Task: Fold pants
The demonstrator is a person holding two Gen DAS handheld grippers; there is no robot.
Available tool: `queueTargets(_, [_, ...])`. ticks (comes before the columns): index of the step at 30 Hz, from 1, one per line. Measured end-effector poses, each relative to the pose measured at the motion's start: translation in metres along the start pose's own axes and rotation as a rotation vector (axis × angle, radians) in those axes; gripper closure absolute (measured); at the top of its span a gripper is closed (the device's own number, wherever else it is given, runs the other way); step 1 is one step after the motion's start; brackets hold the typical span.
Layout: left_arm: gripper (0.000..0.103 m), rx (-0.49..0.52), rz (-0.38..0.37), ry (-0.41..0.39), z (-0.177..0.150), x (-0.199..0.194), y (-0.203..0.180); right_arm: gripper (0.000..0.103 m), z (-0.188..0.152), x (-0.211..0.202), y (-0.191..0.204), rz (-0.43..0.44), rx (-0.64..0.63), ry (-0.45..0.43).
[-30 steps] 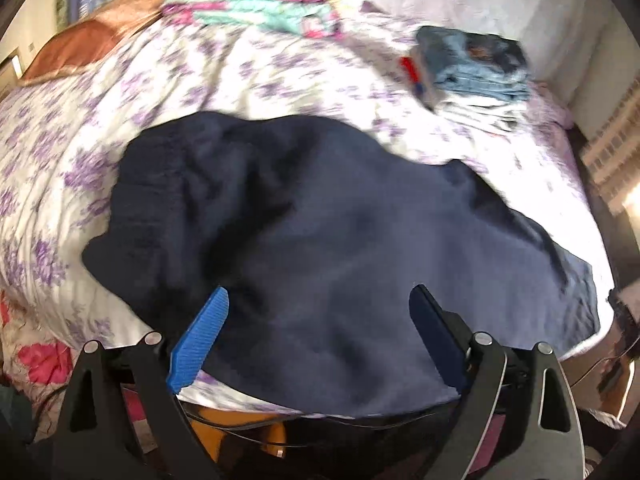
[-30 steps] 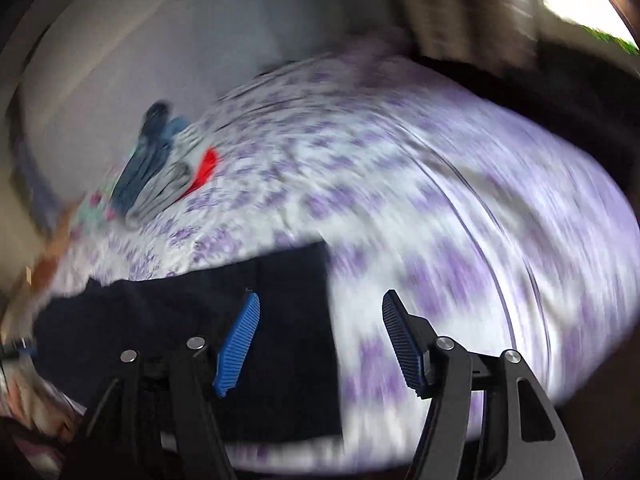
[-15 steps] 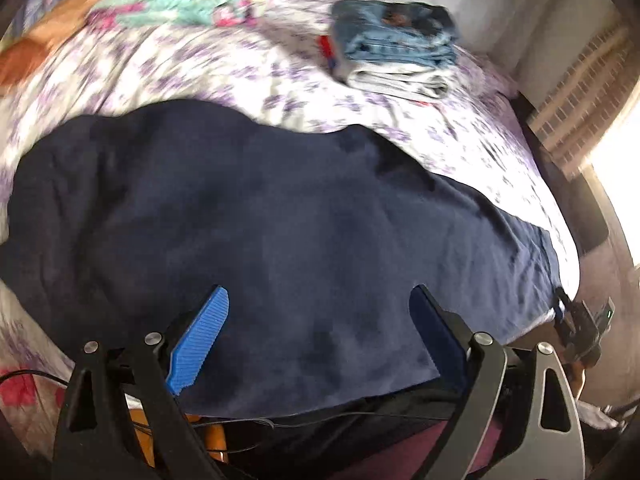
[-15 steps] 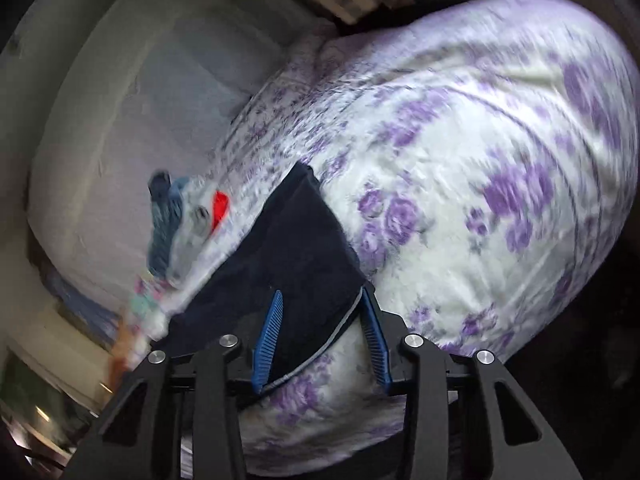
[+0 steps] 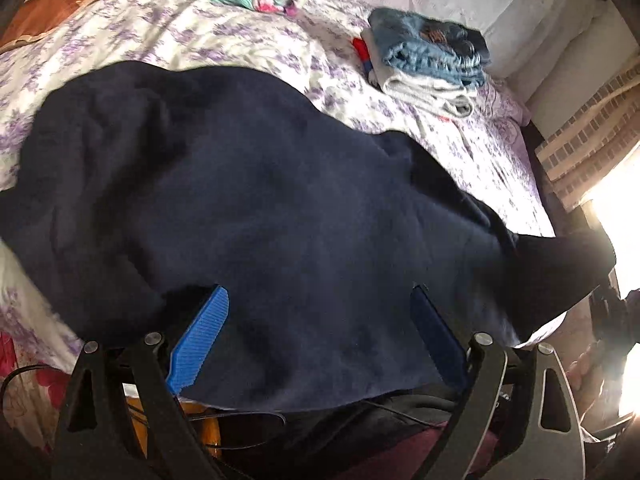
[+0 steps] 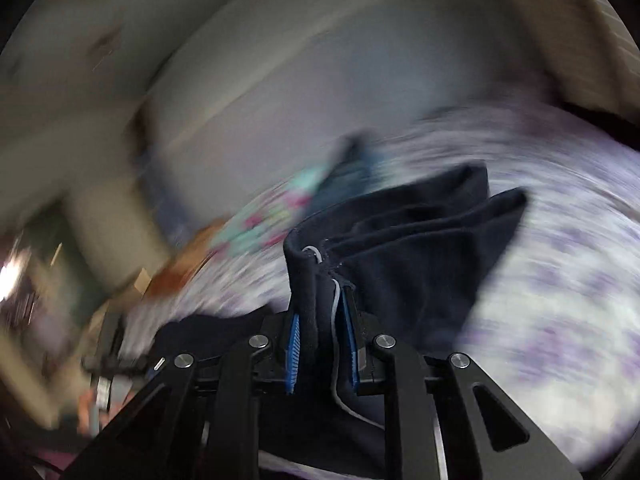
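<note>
One end of the pants (image 6: 404, 248) is clamped in the right gripper (image 6: 322, 354) and lifted; the left gripper (image 5: 320, 340) is held spread above them near the bed's (image 5: 224, 40) front edge. No fold is finished yet.

A: Left wrist view: sits low at the near edge of the bed (image 5: 224, 36), faces across it toward the far wall, close over the navy pants (image 5: 280, 200).

B: Right wrist view: blurred, tilted, right up against the pants (image 6: 408, 256). Both views share pants and floral bedspread.
</note>
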State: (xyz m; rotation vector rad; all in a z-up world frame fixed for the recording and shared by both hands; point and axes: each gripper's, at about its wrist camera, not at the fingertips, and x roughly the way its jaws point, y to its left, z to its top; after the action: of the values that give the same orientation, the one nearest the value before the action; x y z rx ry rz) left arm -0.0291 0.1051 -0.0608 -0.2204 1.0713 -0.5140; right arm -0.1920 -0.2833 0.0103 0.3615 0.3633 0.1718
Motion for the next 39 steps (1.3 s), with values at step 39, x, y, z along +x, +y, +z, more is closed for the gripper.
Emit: queueTargets(39, [0.008, -0.026, -0.066, -0.073, -0.022, -0.011, 0.019, 0.087, -0.092, 0.164, 0.095, 0.146, -0.380, 0.510])
